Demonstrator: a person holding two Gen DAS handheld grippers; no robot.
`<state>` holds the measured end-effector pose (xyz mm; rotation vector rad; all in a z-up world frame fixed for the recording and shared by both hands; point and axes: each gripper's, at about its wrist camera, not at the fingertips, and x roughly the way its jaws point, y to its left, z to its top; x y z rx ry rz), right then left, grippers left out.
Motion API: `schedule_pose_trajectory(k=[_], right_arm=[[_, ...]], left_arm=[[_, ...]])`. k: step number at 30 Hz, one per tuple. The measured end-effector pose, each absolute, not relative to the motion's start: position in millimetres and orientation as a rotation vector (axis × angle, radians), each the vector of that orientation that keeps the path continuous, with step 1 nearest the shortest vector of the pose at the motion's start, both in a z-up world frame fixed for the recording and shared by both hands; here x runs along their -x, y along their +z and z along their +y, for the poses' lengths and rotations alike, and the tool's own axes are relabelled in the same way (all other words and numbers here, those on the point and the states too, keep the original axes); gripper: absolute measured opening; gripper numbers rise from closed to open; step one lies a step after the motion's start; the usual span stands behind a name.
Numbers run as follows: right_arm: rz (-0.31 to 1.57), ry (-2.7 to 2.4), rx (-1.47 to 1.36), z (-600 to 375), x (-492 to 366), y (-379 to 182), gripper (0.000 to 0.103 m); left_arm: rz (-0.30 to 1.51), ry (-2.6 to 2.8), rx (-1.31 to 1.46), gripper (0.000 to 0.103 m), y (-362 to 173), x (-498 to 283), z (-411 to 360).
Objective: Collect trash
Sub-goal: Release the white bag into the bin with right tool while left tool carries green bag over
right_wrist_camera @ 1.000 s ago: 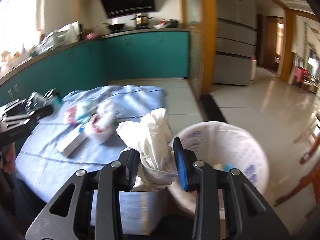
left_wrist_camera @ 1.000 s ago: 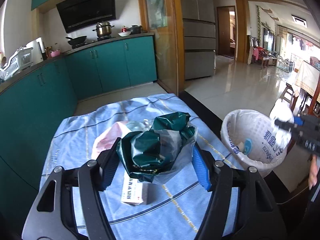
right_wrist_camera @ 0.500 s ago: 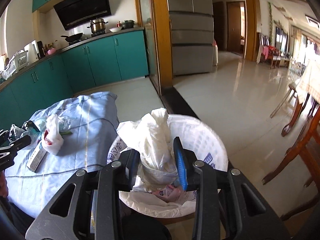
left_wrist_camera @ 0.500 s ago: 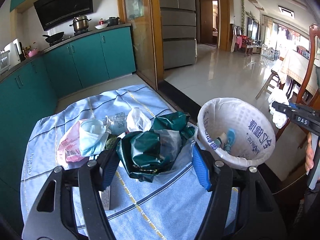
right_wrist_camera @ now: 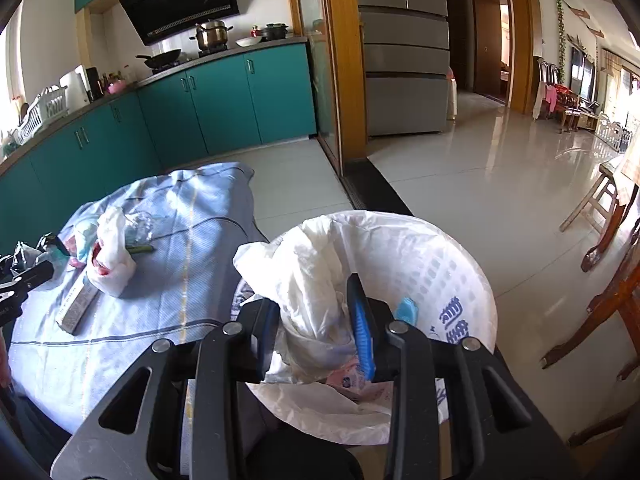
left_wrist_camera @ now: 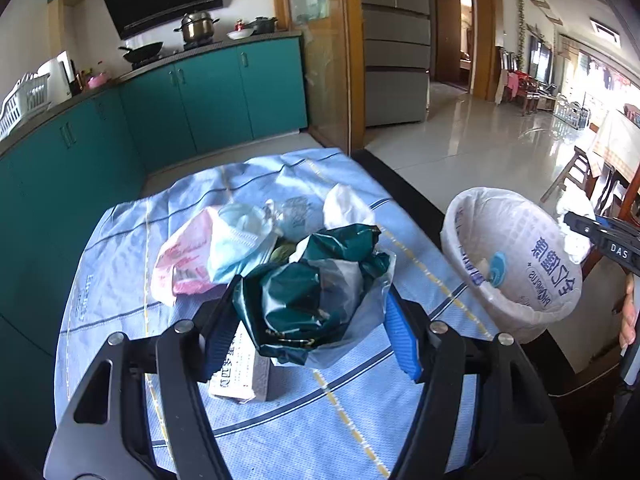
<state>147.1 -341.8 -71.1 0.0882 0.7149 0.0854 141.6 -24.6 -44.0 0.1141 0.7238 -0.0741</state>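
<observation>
One crumpled green-and-clear wrapper (left_wrist_camera: 316, 300) is clamped in the left gripper (left_wrist_camera: 312, 332) above the blue tablecloth (left_wrist_camera: 120, 248). One white plastic bag (right_wrist_camera: 304, 292) is pinched by the right gripper (right_wrist_camera: 316, 332) over the single lined bin (right_wrist_camera: 460, 280).

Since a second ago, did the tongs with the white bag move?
Yes. The right tongs, shut on the white bag, moved from over the blue tablecloth to above the trash basket.

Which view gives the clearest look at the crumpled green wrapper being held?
The left wrist view: the green wrapper fills the centre, pinched in the left gripper above the blue cloth. The right wrist view shows only a small dark scrap at its left edge.
</observation>
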Motion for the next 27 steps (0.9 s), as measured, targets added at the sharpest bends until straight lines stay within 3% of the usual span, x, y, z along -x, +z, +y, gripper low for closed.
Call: schedule_pose_trajectory(k=[27], right_arm=[[0.741, 0.07, -0.093, -349.4, -149.3, -83.6, 0.034]], left_arm=[[0.749, -0.113, -0.099, 0.067, -50.9, -144.8, -34.6]])
